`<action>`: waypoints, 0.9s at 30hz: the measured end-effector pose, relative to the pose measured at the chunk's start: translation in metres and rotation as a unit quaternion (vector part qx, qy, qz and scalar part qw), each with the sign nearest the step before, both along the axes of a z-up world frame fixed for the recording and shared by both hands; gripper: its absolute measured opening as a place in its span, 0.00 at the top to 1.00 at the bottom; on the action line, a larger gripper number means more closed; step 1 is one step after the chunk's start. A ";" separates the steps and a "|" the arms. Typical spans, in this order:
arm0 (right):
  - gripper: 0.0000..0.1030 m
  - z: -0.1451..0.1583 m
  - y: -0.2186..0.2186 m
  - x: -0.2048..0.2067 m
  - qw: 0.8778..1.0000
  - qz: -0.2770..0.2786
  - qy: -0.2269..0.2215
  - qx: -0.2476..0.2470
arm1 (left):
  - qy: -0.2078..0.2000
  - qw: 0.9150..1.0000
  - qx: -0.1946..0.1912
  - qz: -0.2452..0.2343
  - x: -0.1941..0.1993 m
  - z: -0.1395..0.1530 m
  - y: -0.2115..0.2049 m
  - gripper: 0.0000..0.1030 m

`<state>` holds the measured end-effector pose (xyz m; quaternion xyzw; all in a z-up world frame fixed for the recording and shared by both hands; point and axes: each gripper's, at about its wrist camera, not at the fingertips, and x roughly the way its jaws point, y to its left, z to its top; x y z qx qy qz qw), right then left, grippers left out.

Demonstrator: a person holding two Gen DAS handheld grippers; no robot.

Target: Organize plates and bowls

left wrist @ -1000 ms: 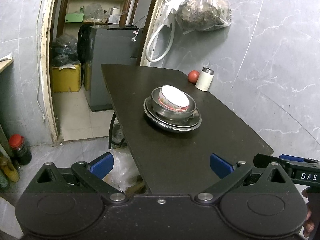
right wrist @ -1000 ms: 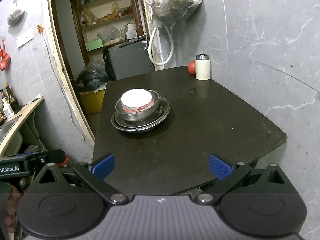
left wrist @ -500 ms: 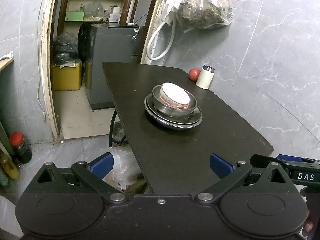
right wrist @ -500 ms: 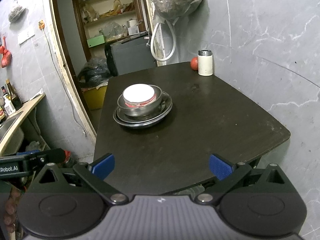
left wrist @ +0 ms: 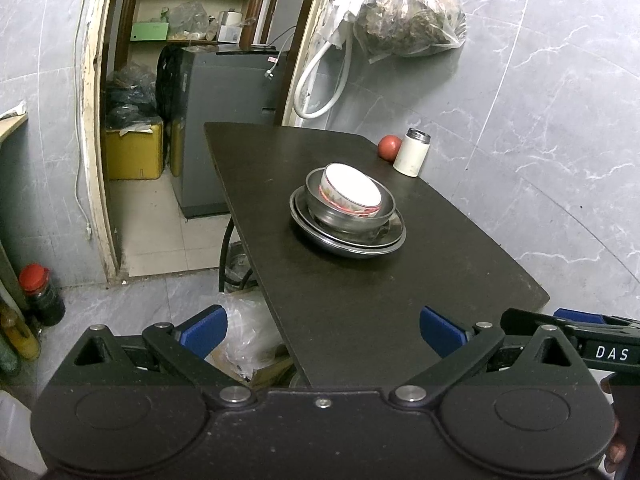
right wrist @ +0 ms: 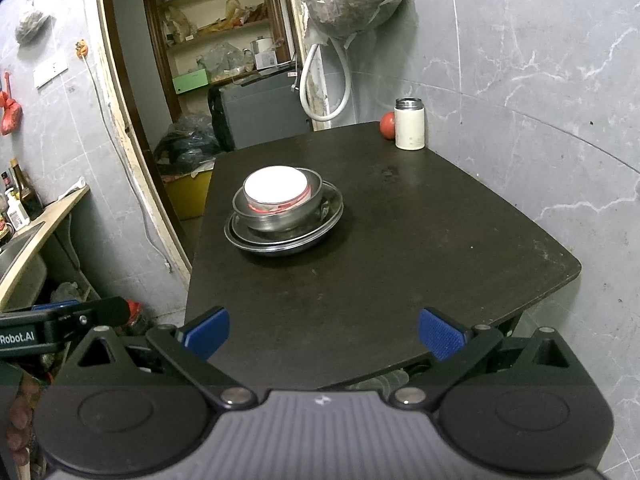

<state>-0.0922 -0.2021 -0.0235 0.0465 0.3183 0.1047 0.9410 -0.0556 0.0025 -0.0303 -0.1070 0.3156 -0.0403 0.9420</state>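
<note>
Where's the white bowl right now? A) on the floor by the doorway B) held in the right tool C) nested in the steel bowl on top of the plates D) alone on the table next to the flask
C: the white bowl sits inside the steel bowl, which rests on the stacked plates on the table; both tools are open and empty.

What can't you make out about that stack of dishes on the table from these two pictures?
- How many steel plates lie in the stack: both views, rims overlap.
- Inside of the steel bowl: both views, the white bowl fills it.
- White bowl's red pattern: left view, the steel bowl's rim cuts it off.
- Table near edge: left view, the left tool covers it.
</note>
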 end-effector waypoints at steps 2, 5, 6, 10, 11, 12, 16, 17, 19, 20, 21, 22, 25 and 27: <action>0.00 0.000 0.000 0.000 1.000 0.000 0.000 0.000 | -0.001 1.000 0.000 0.000 0.000 0.000 0.000 0.01; 0.00 0.000 0.000 0.000 1.000 0.000 0.000 0.000 | -0.001 1.000 0.000 0.000 0.000 0.000 0.000 0.01; 0.00 0.000 0.000 0.000 1.000 0.000 0.000 0.000 | -0.001 1.000 0.000 0.000 0.000 0.000 0.000 0.01; 0.00 0.000 0.000 0.000 1.000 0.001 0.000 0.000 | -0.001 1.000 0.000 0.001 0.000 0.000 0.001 0.01; 0.00 0.000 0.000 0.000 1.000 0.001 0.000 -0.001 | -0.001 1.000 0.000 0.001 0.000 0.000 0.001 0.01; 0.00 0.000 0.000 0.000 1.000 0.001 0.000 -0.001 | -0.001 1.000 0.000 0.001 0.000 -0.001 0.001 0.01; 0.00 0.000 0.000 0.000 1.000 0.000 0.000 0.000 | -0.001 1.000 0.000 0.001 0.000 -0.001 0.002 0.01; 0.00 0.000 0.000 0.000 1.000 0.000 0.000 -0.001 | -0.001 1.000 0.000 0.001 0.000 -0.001 0.002 0.01; 0.00 0.000 0.000 0.000 1.000 0.001 0.000 -0.001 | -0.001 1.000 0.000 0.001 0.000 -0.001 0.002 0.01; 0.00 0.000 0.000 0.000 1.000 0.000 -0.001 -0.001 | -0.001 1.000 0.000 0.001 0.000 -0.001 0.002 0.01; 0.00 0.000 0.000 0.000 1.000 0.000 -0.001 -0.001 | -0.001 1.000 0.000 0.001 0.000 -0.001 0.002 0.01; 0.00 0.000 0.000 0.000 1.000 0.000 0.000 -0.001 | -0.001 1.000 0.000 0.001 0.000 -0.001 0.002 0.01; 0.00 0.000 0.000 0.000 1.000 0.000 0.000 -0.001 | -0.001 1.000 0.000 0.001 0.000 -0.001 0.002 0.01; 0.00 0.000 0.000 0.000 1.000 0.000 0.000 -0.001 | 0.000 1.000 0.000 0.001 0.000 -0.001 0.002 0.01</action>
